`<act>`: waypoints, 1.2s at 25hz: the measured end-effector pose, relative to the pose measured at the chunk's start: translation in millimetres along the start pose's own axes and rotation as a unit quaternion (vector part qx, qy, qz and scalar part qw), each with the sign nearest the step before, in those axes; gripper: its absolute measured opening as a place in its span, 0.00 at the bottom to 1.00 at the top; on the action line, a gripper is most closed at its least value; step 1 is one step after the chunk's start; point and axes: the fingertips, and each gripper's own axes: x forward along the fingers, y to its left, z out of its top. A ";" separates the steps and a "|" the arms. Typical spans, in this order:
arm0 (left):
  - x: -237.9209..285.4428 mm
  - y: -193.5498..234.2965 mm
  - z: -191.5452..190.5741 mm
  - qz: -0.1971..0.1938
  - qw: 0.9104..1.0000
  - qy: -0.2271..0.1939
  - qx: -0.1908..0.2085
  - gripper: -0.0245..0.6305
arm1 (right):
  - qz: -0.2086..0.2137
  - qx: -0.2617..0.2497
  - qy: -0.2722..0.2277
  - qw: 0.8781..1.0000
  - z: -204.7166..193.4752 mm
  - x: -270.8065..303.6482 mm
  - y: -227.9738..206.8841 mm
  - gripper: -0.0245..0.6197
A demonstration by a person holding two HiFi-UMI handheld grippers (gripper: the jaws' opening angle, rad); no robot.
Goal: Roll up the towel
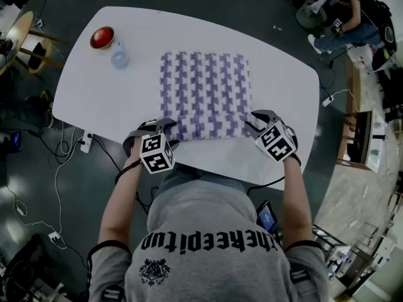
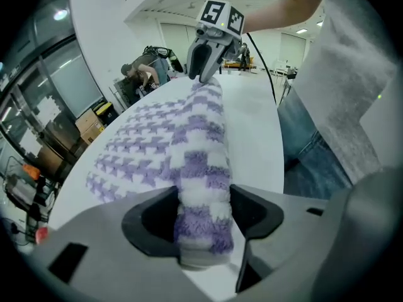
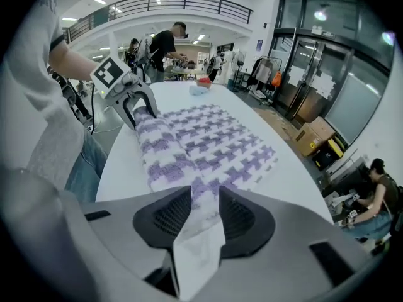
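Left gripper (image 2: 203, 212) stands with its jaws spread wide, and we see the thick end of the roll (image 2: 204, 168) lying between them; the pads sit beside the pile without squeezing it. Right gripper (image 3: 204, 209) is clamped on the towel (image 1: 204, 90): a flat flap of the cloth at the other end of the roll is pinched tight between its two jaws and hangs out below them.

We find the towel, purple and white in a houndstooth check, on the white table (image 1: 283, 74). Most of it lies spread flat across the middle of the tabletop. Its near edge, on the person's side, is wound into a plump roll that runs across from one gripper to the other. Both grippers tilt steeply down at the roll's two ends, the left one at the left end in the head view and the right one at the right end, well apart.

At the table's far left corner we see a red round object (image 1: 102, 37) with a small clear container (image 1: 119, 56) just beside it, both well apart from the towel.
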 end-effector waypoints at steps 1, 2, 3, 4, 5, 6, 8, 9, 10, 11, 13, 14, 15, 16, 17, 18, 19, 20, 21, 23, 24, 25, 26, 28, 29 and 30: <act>2.2 -0.2 0.0 0.002 1.000 0.001 -0.002 0.42 | -0.007 -0.001 -0.012 1.000 2.1 -6.5 -0.7 0.22; 3.0 0.8 -0.4 0.003 1.000 0.001 -0.004 0.42 | -0.012 -0.006 -0.022 1.000 5.9 -12.1 0.7 0.22; 1.4 4.0 -2.4 0.004 1.000 0.001 -0.005 0.42 | -0.012 -0.015 -0.029 0.999 12.2 -15.6 4.6 0.24; -2.7 10.2 -6.9 0.004 1.000 0.001 -0.006 0.41 | -0.008 -0.030 -0.030 0.999 21.4 -15.6 10.9 0.27; -8.0 19.5 -14.1 0.003 1.000 0.001 -0.006 0.41 | -0.002 -0.050 -0.025 0.998 32.5 -10.9 18.3 0.29; -12.7 29.9 -22.4 0.002 1.000 0.002 -0.006 0.41 | 0.005 -0.074 -0.014 0.997 42.5 -2.0 25.8 0.31; -14.1 39.1 -30.0 0.001 1.000 0.003 -0.005 0.41 | 0.012 -0.124 0.014 0.992 42.6 17.7 38.1 0.33; -11.1 34.6 -25.8 0.001 1.000 0.005 -0.004 0.41 | 0.011 -0.146 0.028 0.989 30.8 23.3 42.4 0.33; -7.4 27.8 -19.4 0.002 1.000 0.006 -0.003 0.40 | 0.007 -0.164 0.040 0.986 16.8 27.0 44.8 0.33; -5.0 23.5 -15.1 0.003 1.000 0.008 -0.003 0.40 | 0.001 -0.179 0.052 0.983 6.4 31.1 44.7 0.33; -6.3 29.4 -18.5 0.005 1.000 0.009 -0.003 0.38 | -0.011 -0.194 0.069 0.978 6.1 42.5 39.5 0.33; -9.1 35.0 -22.4 0.006 1.000 0.009 -0.003 0.36 | -0.014 -0.196 0.074 0.978 11.3 46.4 37.3 0.32; -11.9 38.6 -24.4 0.007 1.000 0.008 -0.004 0.34 | -0.013 -0.196 0.076 0.978 15.1 47.1 36.7 0.28; -14.1 38.8 -23.7 0.007 1.000 0.006 -0.005 0.32 | -0.011 -0.195 0.077 0.978 15.1 45.1 37.6 0.24; -15.2 35.1 -20.2 0.007 1.000 0.004 -0.007 0.29 | -0.007 -0.195 0.078 0.978 10.8 40.9 40.0 0.21; -15.6 28.0 -14.5 0.006 1.000 0.003 -0.010 0.27 | -0.002 -0.195 0.078 0.978 3.0 34.7 43.5 0.19; -15.9 19.5 -8.0 0.003 1.000 0.001 -0.011 0.25 | 0.002 -0.195 0.077 0.978 -5.6 27.7 47.3 0.18; -17.0 12.3 -2.3 -0.001 1.000 0.000 -0.011 0.24 | 0.007 -0.194 0.077 0.978 -12.0 21.0 50.3 0.17; -19.3 7.9 1.5 -0.008 1.000 0.000 -0.010 0.24 | 0.013 -0.191 0.077 0.978 -14.7 15.5 52.1 0.16; -25.6 5.0 4.5 -0.026 1.000 -0.003 -0.008 0.22 | 0.028 -0.182 0.077 0.980 -12.5 8.1 53.0 0.16; -28.1 4.8 4.7 -0.038 0.999 -0.005 -0.008 0.22 | 0.039 -0.176 0.077 0.981 -10.3 5.7 52.8 0.16; -30.0 5.0 4.6 -0.050 0.999 -0.007 -0.009 0.22 | 0.050 -0.167 0.076 0.982 -8.2 4.0 52.5 0.16; -31.5 5.6 4.5 -0.063 0.998 -0.010 -0.012 0.22 | 0.063 -0.158 0.075 0.983 -6.2 2.5 52.1 0.16; -35.9 4.6 4.7 -0.090 0.996 -0.015 -0.017 0.22 | 0.089 -0.140 0.076 0.983 -3.6 -2.4 54.1 0.16; -38.9 1.0 4.8 -0.102 0.995 -0.017 -0.018 0.22 | 0.102 -0.132 0.077 0.983 -3.7 -6.3 58.1 0.16; -41.5 -4.8 4.8 -0.111 0.993 -0.018 -0.019 0.22 | 0.113 -0.125 0.079 0.983 -5.2 -10.3 63.8 0.16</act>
